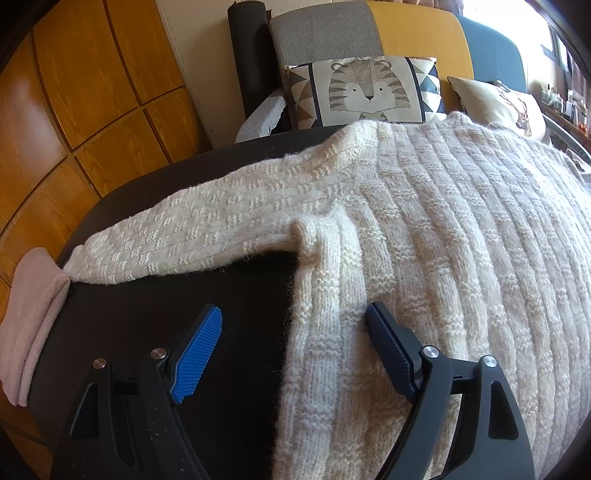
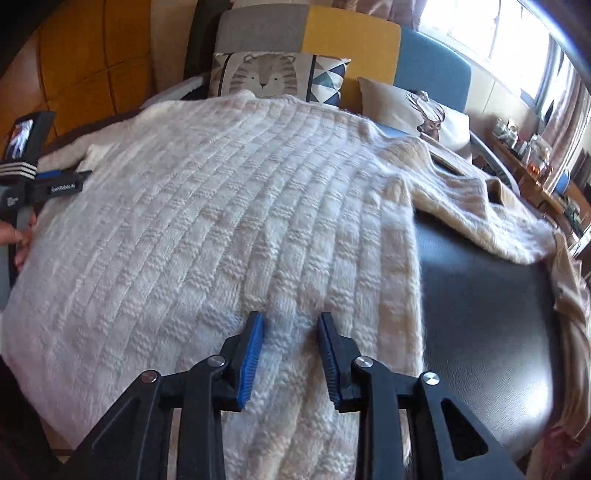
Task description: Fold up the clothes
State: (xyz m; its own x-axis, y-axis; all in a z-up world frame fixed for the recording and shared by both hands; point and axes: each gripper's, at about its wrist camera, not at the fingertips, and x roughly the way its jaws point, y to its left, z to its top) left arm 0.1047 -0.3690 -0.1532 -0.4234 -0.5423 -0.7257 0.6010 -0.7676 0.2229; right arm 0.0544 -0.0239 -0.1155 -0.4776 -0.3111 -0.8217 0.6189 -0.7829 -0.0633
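A cream knitted sweater (image 1: 424, 229) lies spread flat on a dark round table (image 1: 229, 295). Its left sleeve (image 1: 177, 232) stretches out to the table's left edge. My left gripper (image 1: 293, 310) stands wide open, straddling the sweater's left side edge, one finger over bare table and the other over the knit. In the right wrist view my right gripper (image 2: 290, 319) hovers over the sweater's (image 2: 240, 206) lower part, jaws partly open, with knit below the gap and nothing pinched. The right sleeve (image 2: 480, 214) runs off to the right. A hand (image 2: 18, 236) holds the left gripper's black body (image 2: 59, 188).
A folded pink cloth (image 1: 33, 317) hangs over the table's left edge. A beige cloth (image 2: 572, 295) drapes over the right edge. Behind the table stands a sofa (image 1: 417, 33) with a tiger cushion (image 1: 365, 92) and a deer cushion (image 2: 417, 110). Wooden panelling (image 1: 74, 110) lines the left.
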